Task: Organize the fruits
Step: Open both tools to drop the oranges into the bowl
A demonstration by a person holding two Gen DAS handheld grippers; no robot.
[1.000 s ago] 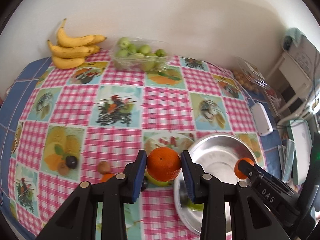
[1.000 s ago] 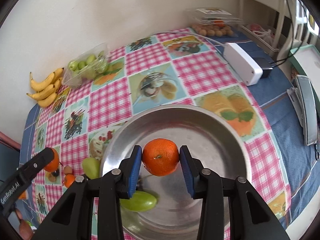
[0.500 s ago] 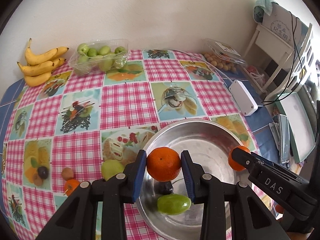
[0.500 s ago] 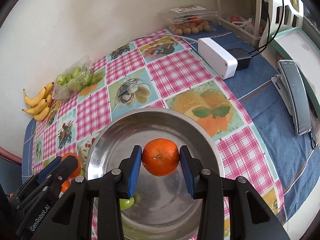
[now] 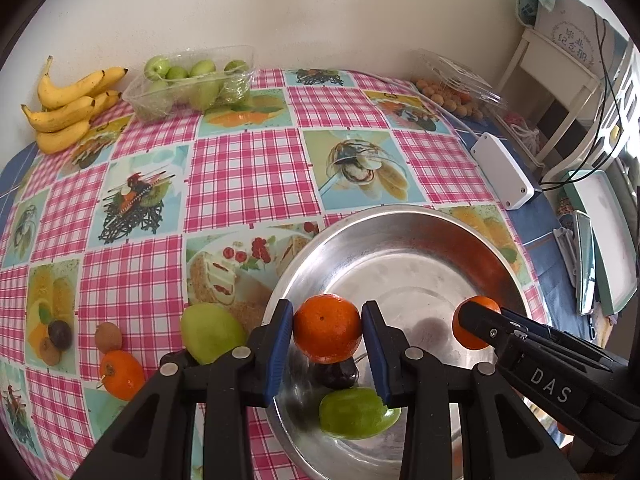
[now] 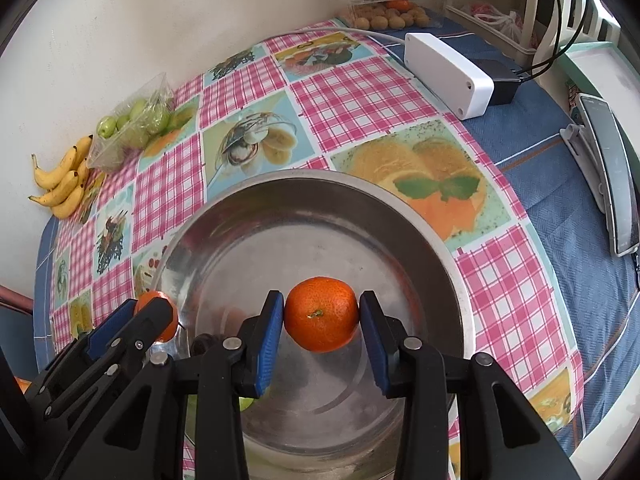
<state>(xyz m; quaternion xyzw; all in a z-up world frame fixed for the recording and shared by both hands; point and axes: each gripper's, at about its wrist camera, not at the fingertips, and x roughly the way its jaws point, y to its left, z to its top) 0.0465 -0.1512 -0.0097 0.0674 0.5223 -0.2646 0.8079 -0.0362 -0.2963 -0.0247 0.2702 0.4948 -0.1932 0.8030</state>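
Observation:
My left gripper (image 5: pixel 327 330) is shut on a tangerine (image 5: pixel 327 327), held over the left part of the steel bowl (image 5: pixel 384 236). Under it in the bowl lie a dark plum (image 5: pixel 336 374) and a green fruit (image 5: pixel 354 412). My right gripper (image 6: pixel 321 316) is shut on a second tangerine (image 6: pixel 321 314) above the middle of the same bowl (image 6: pixel 304 200). In the left wrist view that right gripper (image 5: pixel 476 326) shows at the right, its tangerine (image 5: pixel 466 326) between the fingers. Left of the bowl on the cloth lie a green fruit (image 5: pixel 210 330), a tangerine (image 5: pixel 120 374) and a small brown fruit (image 5: pixel 107 336).
Bananas (image 5: pixel 70 106) and a clear tray of green fruits (image 5: pixel 192 82) stand at the far edge by the wall. A clear box of small brown fruits (image 5: pixel 452 84), a white power box (image 5: pixel 502 170) with cables, and a chair lie to the right.
Both grippers have sunk toward the bowl with their tangerines still held. The left one has shifted right, from over the cloth to over the bowl's left side.

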